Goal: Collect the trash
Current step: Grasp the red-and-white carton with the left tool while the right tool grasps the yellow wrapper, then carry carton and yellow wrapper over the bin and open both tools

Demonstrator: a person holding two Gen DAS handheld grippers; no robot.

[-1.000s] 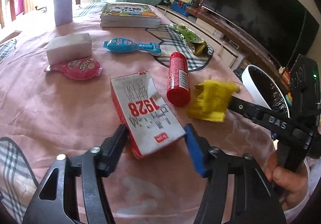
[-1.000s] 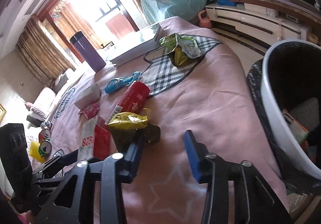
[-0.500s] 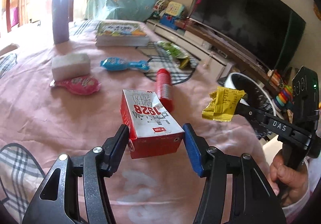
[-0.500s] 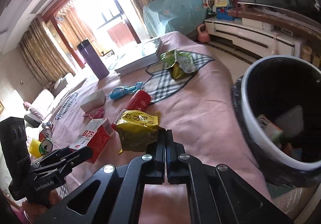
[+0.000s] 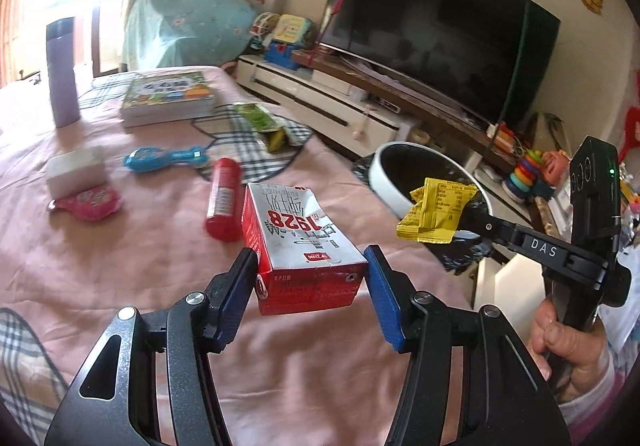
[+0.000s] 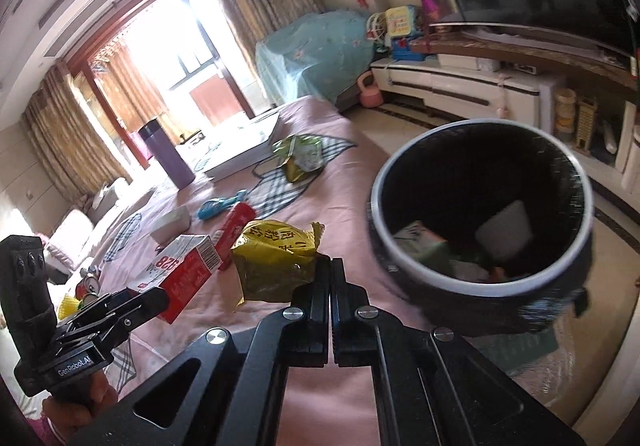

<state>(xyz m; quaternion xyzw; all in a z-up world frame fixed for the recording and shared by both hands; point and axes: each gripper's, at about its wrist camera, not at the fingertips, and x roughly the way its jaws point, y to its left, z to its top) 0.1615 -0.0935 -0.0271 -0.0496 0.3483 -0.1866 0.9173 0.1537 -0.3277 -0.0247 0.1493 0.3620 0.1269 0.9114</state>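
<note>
My left gripper (image 5: 310, 280) is shut on a red and white "1928" carton (image 5: 298, 242) and holds it above the pink tablecloth (image 5: 132, 270). My right gripper (image 6: 331, 278) is shut on a crumpled yellow wrapper (image 6: 276, 258), held in the air near the rim of the white trash bin (image 6: 576, 246). The wrapper (image 5: 438, 212) and the bin (image 5: 384, 174) also show in the left wrist view, with the right gripper (image 5: 468, 216) beyond the table's edge. The carton (image 6: 180, 270) and left gripper (image 6: 160, 296) show in the right wrist view.
On the table lie a red can (image 5: 224, 202), a blue toy (image 5: 160, 158), a pink packet (image 5: 90, 202), a white block (image 5: 74, 170), green wrappers (image 5: 264, 122), books (image 5: 168, 98) and a purple flask (image 5: 62, 74). A TV unit (image 5: 360, 106) stands beyond the bin.
Both grippers closed on their items and lifted them off the table. The right gripper carried the yellow wrapper toward the bin; the left raised the carton.
</note>
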